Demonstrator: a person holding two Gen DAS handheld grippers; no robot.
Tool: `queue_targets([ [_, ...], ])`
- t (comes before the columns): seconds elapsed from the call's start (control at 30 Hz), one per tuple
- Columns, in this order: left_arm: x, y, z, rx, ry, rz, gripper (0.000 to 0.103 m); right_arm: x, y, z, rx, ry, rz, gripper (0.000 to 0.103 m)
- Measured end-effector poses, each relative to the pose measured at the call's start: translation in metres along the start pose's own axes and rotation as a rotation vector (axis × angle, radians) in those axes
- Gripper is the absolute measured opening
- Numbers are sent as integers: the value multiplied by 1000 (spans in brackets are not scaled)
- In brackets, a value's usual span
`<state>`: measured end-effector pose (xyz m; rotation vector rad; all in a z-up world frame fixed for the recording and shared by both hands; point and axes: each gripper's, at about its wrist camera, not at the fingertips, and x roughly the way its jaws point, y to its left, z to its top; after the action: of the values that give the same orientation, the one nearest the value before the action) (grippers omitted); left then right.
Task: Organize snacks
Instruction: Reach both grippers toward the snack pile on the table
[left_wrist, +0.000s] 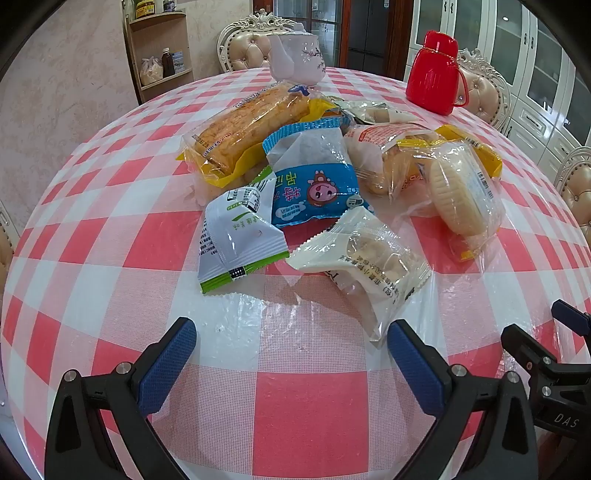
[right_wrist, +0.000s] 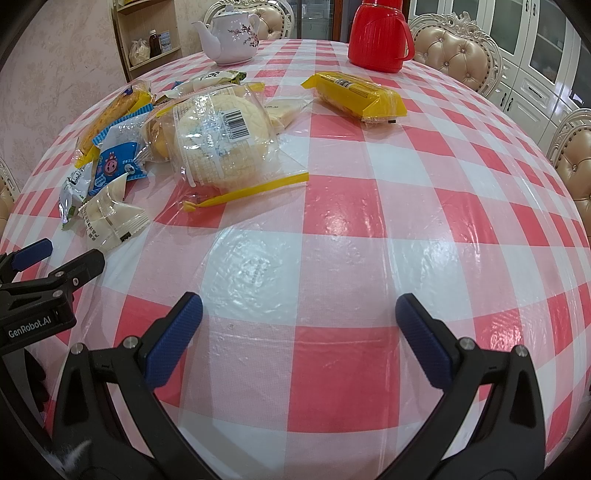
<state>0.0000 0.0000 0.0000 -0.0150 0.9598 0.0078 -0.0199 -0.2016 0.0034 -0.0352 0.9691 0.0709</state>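
Nearest my left-wrist camera was the left gripper (left_wrist: 291, 347), spread wide and holding nothing, hovering over the checked surface (left_wrist: 310, 410). Just beyond its tips lay a white snack packet (left_wrist: 364, 262), with a green-edged packet (left_wrist: 236, 236) to its left and a blue packet (left_wrist: 314, 177) behind both. Farther off, a long cake bar (left_wrist: 251, 125) sat at the far left of the pile and a round pastry in clear wrap (left_wrist: 461, 192) at the right. My right gripper (right_wrist: 299, 314) was likewise released and empty, over bare surface right of the pile. One yellow packet (right_wrist: 356, 96) lay apart, far right, near the red jug (right_wrist: 378, 37). A white teapot (right_wrist: 231, 35) stood at the far left.
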Motion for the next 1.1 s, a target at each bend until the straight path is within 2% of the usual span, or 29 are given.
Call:
queue_targets([
  [0.33,0,0,0,-1,1,-1,103,0,0,0,0,0,0,103],
  [0.47,-1,0,2,22,31,-18,103,1,0,2,-16,7,10,103],
  [0.57,-3,5,2,56,35,-63,103,4,-3,7,-82,32,60,103],
  [0.7,-20,41,-9,-110,-25,-237,103,3,-9,12,-67,27,102,103],
  [0.73,-22,46,-11,-132,-32,-247,103,4,-13,15,-53,23,127,103],
  [0.83,-24,51,-14,-149,-36,-245,103,9,-14,35,-31,-12,197,103],
  [1.0,-25,42,-15,-135,-34,-211,103,27,0,75,-48,-74,236,103],
  [1.1,-21,36,-12,-126,-27,-213,103,42,12,90,-67,-75,262,103],
])
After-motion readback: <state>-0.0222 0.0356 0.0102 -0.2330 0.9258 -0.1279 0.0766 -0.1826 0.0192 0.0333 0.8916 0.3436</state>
